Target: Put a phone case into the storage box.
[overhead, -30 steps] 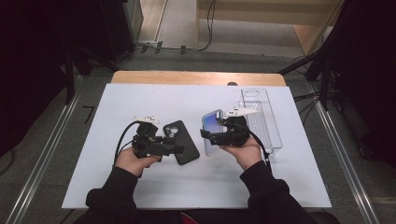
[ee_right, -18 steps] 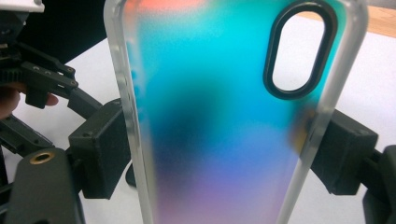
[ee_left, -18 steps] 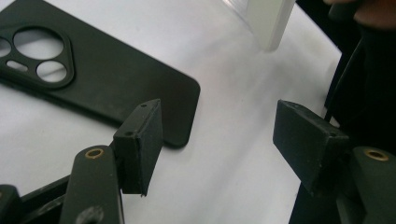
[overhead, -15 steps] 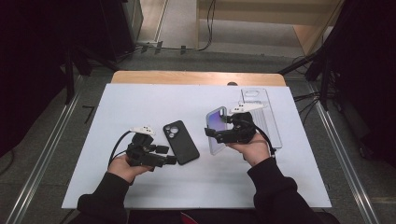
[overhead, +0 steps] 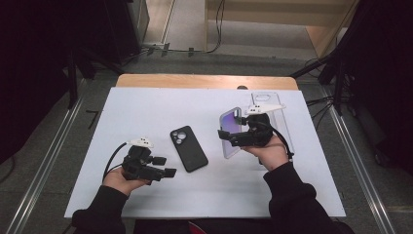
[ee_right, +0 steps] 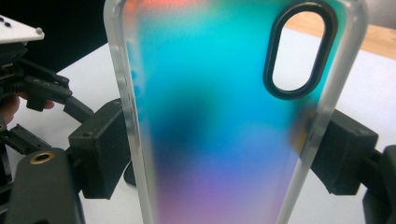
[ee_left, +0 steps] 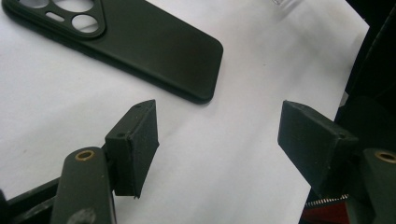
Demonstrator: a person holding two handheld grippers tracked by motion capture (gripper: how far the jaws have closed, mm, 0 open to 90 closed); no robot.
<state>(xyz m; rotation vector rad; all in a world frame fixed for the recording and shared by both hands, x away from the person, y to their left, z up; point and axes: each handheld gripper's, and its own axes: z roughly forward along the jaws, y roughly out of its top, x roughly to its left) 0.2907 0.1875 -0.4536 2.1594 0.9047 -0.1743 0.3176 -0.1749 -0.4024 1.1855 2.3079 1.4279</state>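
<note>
A: The right gripper is clamping the iridescent case upright above the table.

B: The left gripper is gaping, jaws just widened, nothing between them, near the flat-lying black case.

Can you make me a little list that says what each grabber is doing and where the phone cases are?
left gripper: jaws open, nothing between them, beside the black phone case
black phone case: lying flat on the white table
right gripper: shut on the colourful phone case
colourful phone case: clamped by its two long edges
clear phone case: lying behind the right gripper
</note>
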